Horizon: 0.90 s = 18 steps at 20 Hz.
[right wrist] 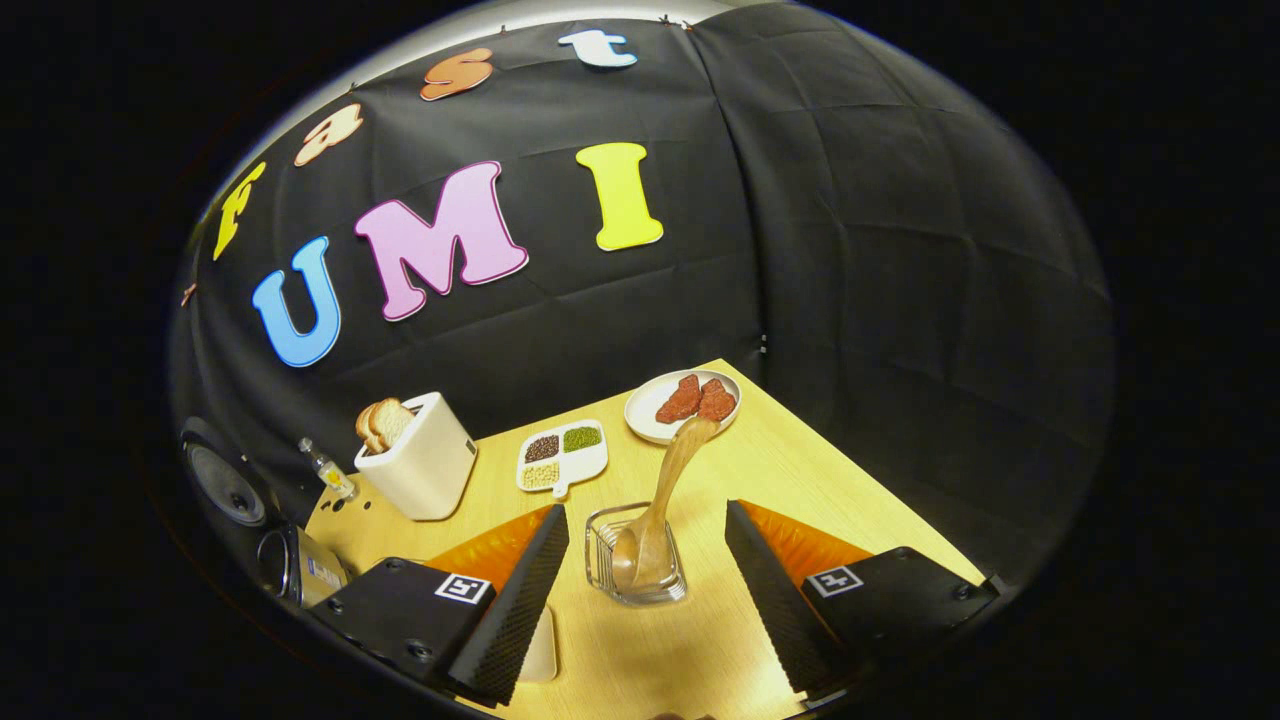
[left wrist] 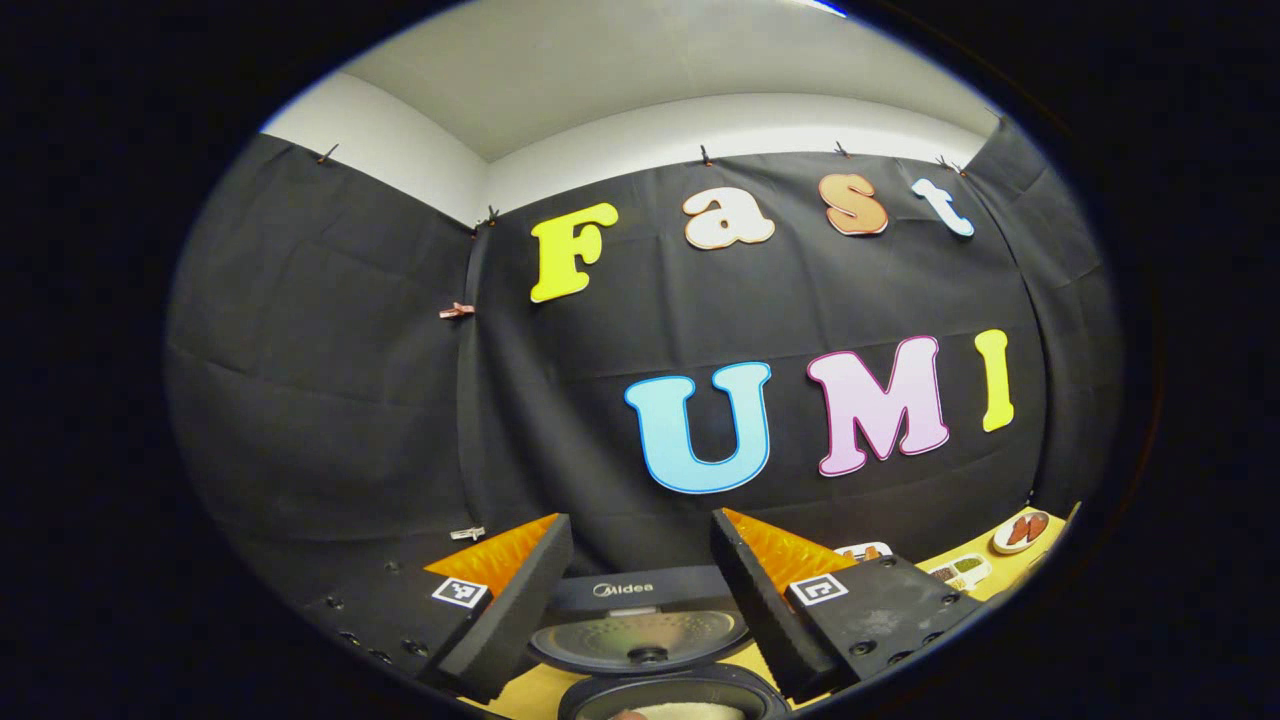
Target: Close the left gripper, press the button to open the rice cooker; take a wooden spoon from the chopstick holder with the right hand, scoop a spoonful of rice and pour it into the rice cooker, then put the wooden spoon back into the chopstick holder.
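In the left gripper view my left gripper (left wrist: 640, 520) is open and holds nothing. Between its fingers, lower down, stands the dark rice cooker (left wrist: 640, 590) with its lid (left wrist: 640, 638) raised and the pot's rim (left wrist: 670, 692) below it. My right gripper (right wrist: 645, 510) is open too, low over the wooden table. Just ahead between its fingers stands the clear chopstick holder (right wrist: 635, 570), and the wooden spoon (right wrist: 672, 480) stands in it, leaning away to the right. Neither finger touches the spoon. The rice cooker (right wrist: 240, 500) sits at the far left of the right gripper view.
On the yellow wooden table (right wrist: 800, 470) are a white toaster (right wrist: 425, 470) with bread slices, a small bottle (right wrist: 325, 468), a divided dish of beans (right wrist: 562, 455) and a plate of reddish-brown pieces (right wrist: 685, 405). A pale dish (right wrist: 541, 650) peeks out under the right gripper's left finger.
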Available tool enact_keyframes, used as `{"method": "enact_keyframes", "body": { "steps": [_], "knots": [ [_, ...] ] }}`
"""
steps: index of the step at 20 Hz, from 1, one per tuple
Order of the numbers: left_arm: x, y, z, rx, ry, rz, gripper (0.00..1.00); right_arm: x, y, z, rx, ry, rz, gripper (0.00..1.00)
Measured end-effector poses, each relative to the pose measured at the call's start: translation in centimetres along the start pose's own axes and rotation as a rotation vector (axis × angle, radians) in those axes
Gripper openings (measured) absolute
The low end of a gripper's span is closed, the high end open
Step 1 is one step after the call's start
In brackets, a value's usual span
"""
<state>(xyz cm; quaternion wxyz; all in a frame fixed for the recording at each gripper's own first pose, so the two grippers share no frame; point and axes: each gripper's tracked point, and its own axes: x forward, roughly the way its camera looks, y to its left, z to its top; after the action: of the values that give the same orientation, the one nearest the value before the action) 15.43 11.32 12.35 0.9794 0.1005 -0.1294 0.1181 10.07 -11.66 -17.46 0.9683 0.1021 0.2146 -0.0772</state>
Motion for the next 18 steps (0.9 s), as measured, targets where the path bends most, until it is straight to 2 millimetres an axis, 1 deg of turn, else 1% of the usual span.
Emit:
{"method": "enact_keyframes", "body": {
  "steps": [2,4,6,8,10,11,13,15,16,18],
  "knots": [
    [1.9,0.2,-1.0,-0.004,0.003,-0.019,0.94,-1.6,0.5,-0.8,-0.015,0.007,-0.004,0.98],
    [3.4,0.6,-1.9,-0.008,0.009,-0.026,0.96,-3.0,1.1,-1.4,-0.011,0.013,-0.003,0.98],
    [4.5,0.7,-2.8,-0.013,0.023,-0.035,0.95,-4.0,1.7,-1.9,-0.004,0.015,-0.005,0.98],
    [5.1,0.6,-3.9,-0.023,0.051,-0.049,0.96,-4.8,2.2,-2.4,-0.003,0.013,-0.003,0.98],
    [5.3,0.6,-5.5,-0.032,0.104,-0.052,0.96,-5.3,2.7,-2.9,-0.013,0.017,-0.002,0.99],
    [5.0,0.5,-6.5,-0.047,0.141,-0.051,0.96,-5.4,2.9,-3.0,-0.018,0.017,-0.001,0.98],
    [4.2,0.3,-6.5,-0.063,0.156,-0.048,1.0,-5.7,3.3,-3.2,-0.027,0.017,0.008,0.98],
    [3.0,0.2,-6.6,-0.064,0.195,-0.044,0.99,-5.6,3.8,-3.5,-0.03,0.022,0.024,0.99],
    [2.1,0.0,-7.1,-0.07,0.226,-0.041,0.99,-5.5,4.1,-3.5,-0.03,0.023,0.032,0.99],
    [0.0,-0.3,-7.5,-0.093,0.286,-0.034,1.0,-5.3,4.7,-3.8,-0.034,0.03,0.053,0.98]
  ]
}}
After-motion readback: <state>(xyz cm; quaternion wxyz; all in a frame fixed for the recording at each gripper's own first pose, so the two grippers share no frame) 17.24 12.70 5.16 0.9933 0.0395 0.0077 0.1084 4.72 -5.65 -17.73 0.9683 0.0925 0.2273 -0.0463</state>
